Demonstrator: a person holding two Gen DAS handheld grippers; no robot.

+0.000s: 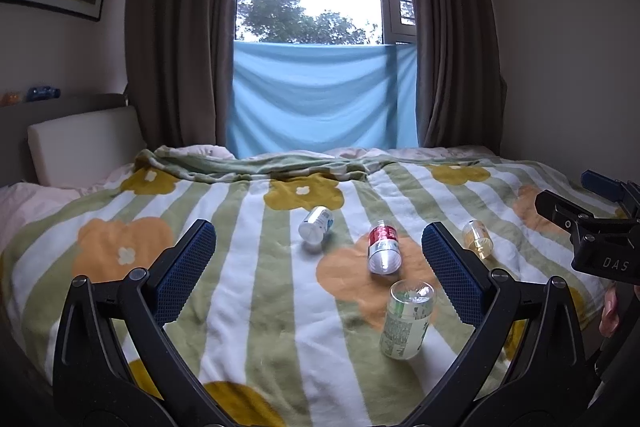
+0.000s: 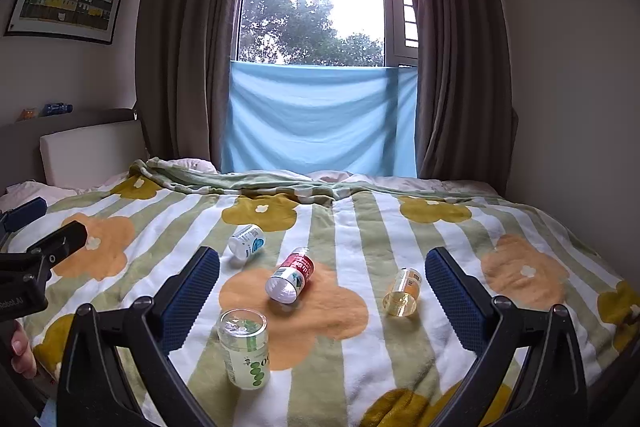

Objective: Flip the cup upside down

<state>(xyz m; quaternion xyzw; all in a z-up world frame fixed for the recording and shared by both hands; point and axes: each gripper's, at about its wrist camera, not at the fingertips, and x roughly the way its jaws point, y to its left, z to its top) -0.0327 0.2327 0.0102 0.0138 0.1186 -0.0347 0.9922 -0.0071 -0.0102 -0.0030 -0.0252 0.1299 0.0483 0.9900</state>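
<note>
Several small clear cups sit on a flowered blanket (image 1: 256, 267). A green-labelled cup (image 1: 408, 319) (image 2: 244, 347) stands nearest, upside down with its base up. A red-labelled cup (image 1: 383, 247) (image 2: 291, 275), a blue-and-white cup (image 1: 316, 223) (image 2: 247, 241) and a yellow cup (image 1: 477, 238) (image 2: 403, 291) lie on their sides. My left gripper (image 1: 318, 271) is open and empty, above the blanket short of the cups. My right gripper (image 2: 322, 291) is open and empty, also held back from them.
The bed (image 2: 520, 235) fills the foreground, with a folded blanket edge (image 2: 248, 183) at the back. Behind are a blue cloth (image 2: 320, 115) under the window, brown curtains, a white headboard cushion (image 2: 88, 155) at left and a wall at right.
</note>
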